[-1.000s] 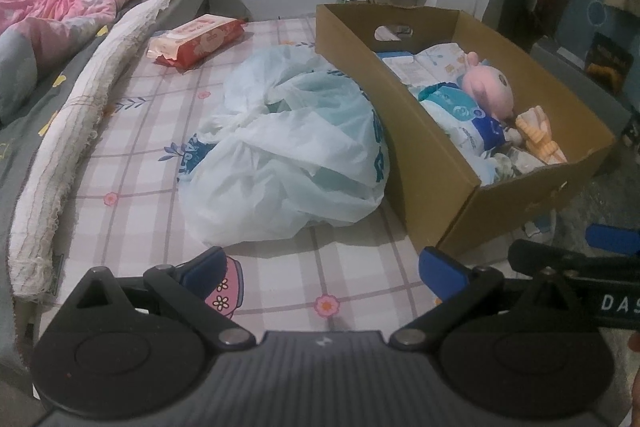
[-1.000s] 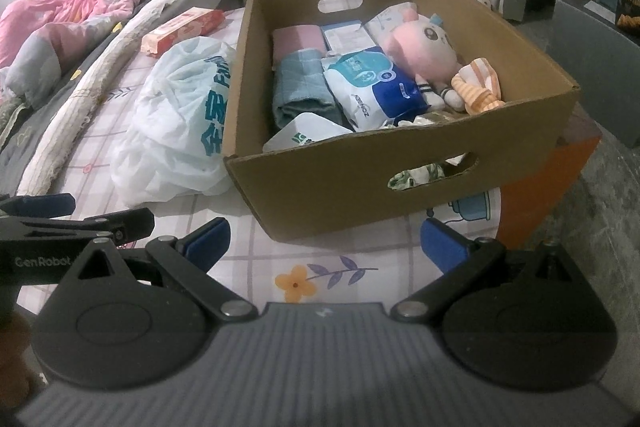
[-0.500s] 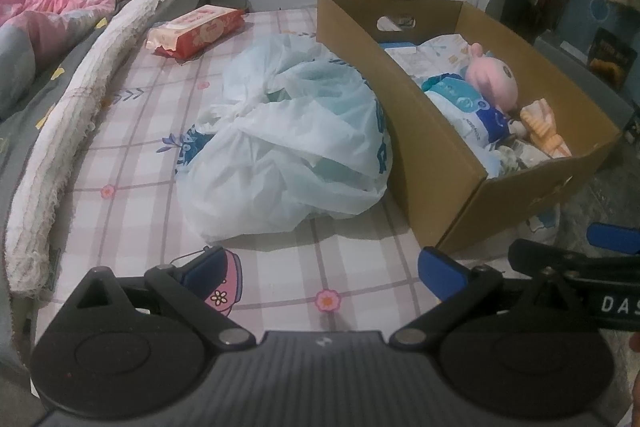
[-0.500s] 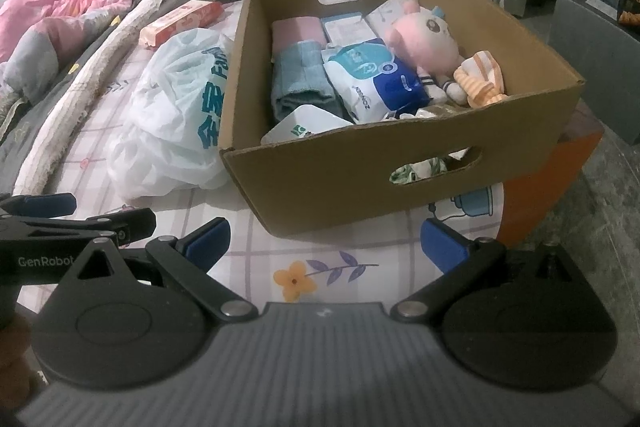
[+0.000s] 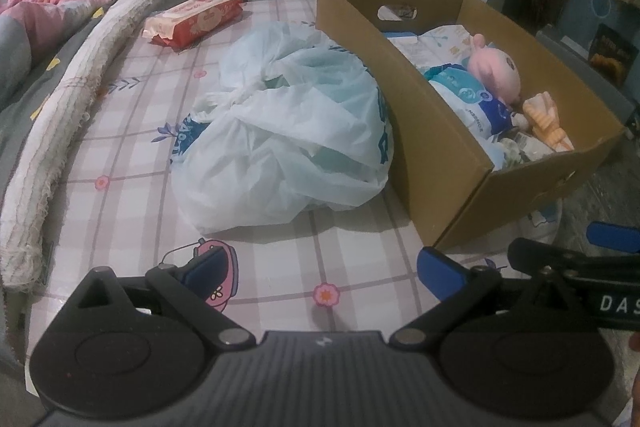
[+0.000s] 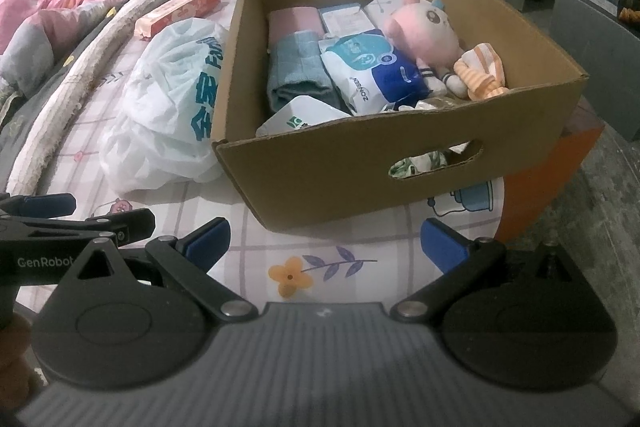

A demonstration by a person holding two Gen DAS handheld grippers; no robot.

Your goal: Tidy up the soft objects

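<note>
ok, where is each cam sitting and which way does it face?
Left wrist: on the left tongs, low over the bed, facing the plastic bag with the cardboard box to its right; its open blue-tipped fingers show.
Right wrist: on the right tongs, low at the bed's edge, facing the cardboard box head-on; its open fingers show, and the left tongs at far left.
Shared: box, bag, pink plush, red pack.

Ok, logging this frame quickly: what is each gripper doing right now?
Left gripper: open, holding nothing.
Right gripper: open, holding nothing.
</note>
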